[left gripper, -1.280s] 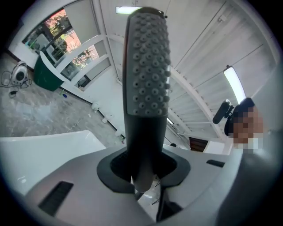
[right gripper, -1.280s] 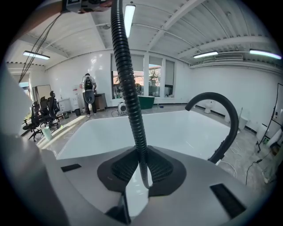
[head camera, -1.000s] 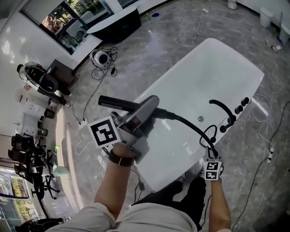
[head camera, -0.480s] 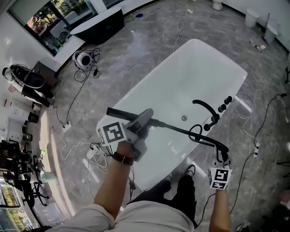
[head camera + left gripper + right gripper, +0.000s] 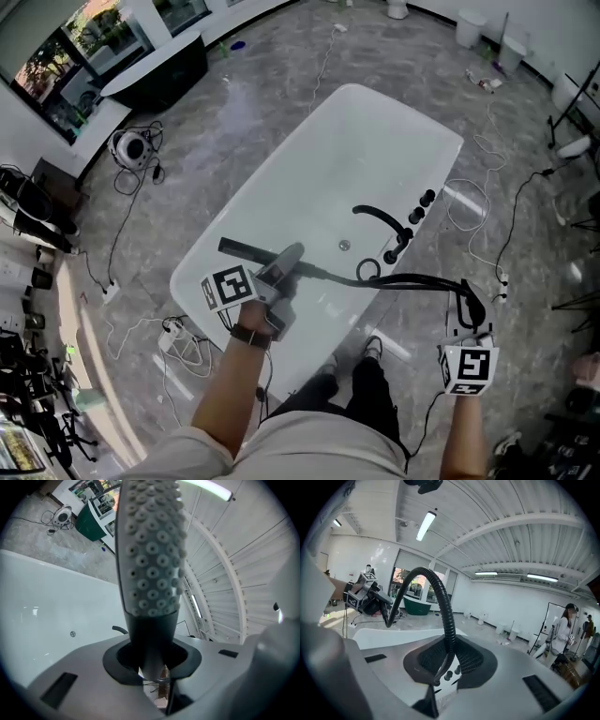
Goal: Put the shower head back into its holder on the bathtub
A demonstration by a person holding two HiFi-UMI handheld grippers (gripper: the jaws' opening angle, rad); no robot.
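The white bathtub [image 5: 281, 187] fills the middle of the head view, with a black spout [image 5: 378, 217] and knobs [image 5: 419, 206] on its right rim. My left gripper [image 5: 281, 274] is shut on the shower head [image 5: 246, 250], held level over the tub's near end. In the left gripper view the nozzle face [image 5: 150, 550] rises from between the jaws of my left gripper [image 5: 152, 665]. The black hose [image 5: 412, 278] runs right to my right gripper [image 5: 469, 302], which is shut on it outside the tub. The hose [image 5: 443, 602] arcs up out of my right gripper [image 5: 445, 667].
Cables [image 5: 511, 216] trail over the grey floor right of the tub. A power strip [image 5: 173, 335] lies on the left near my legs. A dark tub [image 5: 155, 70] and a round device [image 5: 128, 148] sit at the back left. A person [image 5: 562, 632] stands far off.
My right gripper has risen and swung out to the right, drawing the hose taut. My left gripper has come down with the shower head closer to the tub.
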